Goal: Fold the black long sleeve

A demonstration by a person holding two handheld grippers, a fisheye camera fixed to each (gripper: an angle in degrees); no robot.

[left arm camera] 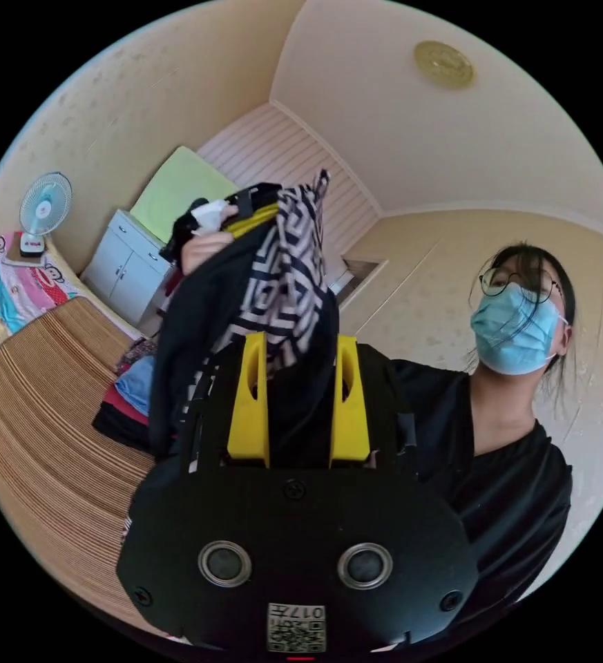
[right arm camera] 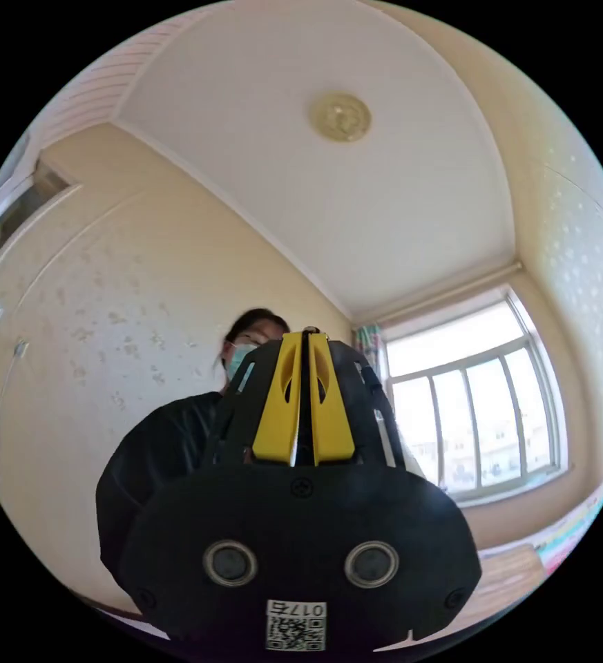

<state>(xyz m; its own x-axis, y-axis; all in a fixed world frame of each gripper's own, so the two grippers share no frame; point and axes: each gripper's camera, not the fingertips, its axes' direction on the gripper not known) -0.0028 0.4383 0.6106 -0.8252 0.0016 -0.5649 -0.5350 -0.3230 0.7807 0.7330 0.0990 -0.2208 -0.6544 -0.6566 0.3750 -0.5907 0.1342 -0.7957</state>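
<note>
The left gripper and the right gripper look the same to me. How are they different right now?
The left gripper has its yellow fingers spread apart; the right gripper has its fingers closed together. Dark cloth from the black long sleeve sits between the left gripper's fingers, while the right gripper's hold nothing that I can see. The left gripper faces the lifted clothes; the right gripper points toward the ceiling. Both have yellow fingers on a black body.
</note>
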